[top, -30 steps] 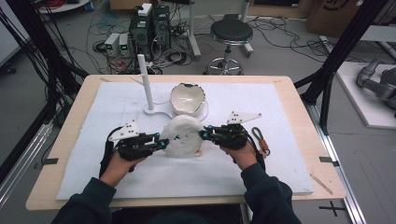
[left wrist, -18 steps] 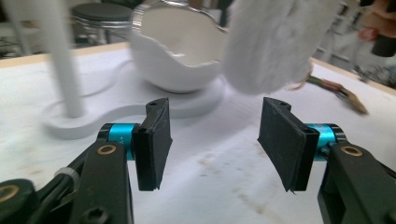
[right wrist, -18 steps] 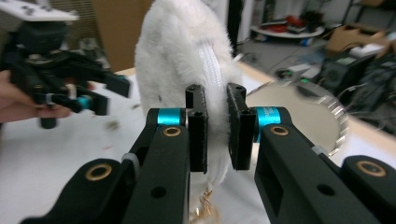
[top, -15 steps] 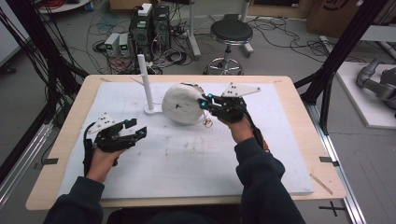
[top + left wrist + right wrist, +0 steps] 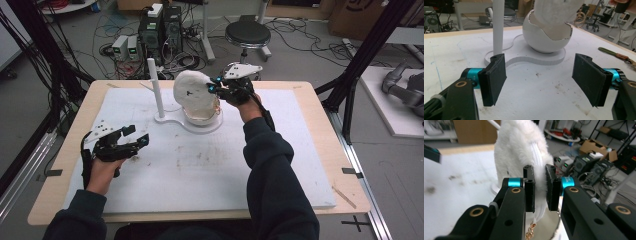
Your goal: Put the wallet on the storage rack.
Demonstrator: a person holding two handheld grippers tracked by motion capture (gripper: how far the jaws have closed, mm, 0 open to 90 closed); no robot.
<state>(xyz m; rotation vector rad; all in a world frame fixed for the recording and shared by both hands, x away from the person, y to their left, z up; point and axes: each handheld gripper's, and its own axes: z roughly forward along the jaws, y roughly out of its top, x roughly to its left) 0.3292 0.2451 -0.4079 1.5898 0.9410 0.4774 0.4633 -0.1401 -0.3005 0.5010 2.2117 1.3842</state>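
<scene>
1. The right gripper (image 5: pixel 216 88) pinches a white fluffy bag (image 5: pixel 194 90) by its zipped edge; in the right gripper view the jaws press close on the white zipper strip (image 5: pixel 537 162).
2. The fluffy bag hangs over the white egg-shaped bowl (image 5: pixel 545 37), its lower end inside the cracked-shell rim, as the left gripper view shows.
3. A gold chain (image 5: pixel 530 231) dangles from the bag's lower edge.
4. The bowl stands on a flat white base (image 5: pixel 176 122) that also carries an upright white post (image 5: pixel 156 90), just left of the bowl.
5. The left gripper (image 5: pixel 139 137) hovers low over the white mat (image 5: pixel 210 165), well apart from the bag; its jaws have just been opening, now stand spread, and nothing is between them.
6. Writing: small print on the teal collar (image 5: pixel 567 182) of the right gripper is too blurred to read.
7. A green-handled tool (image 5: pixel 615 53) lies on the mat to the right of the base in the left gripper view.
</scene>
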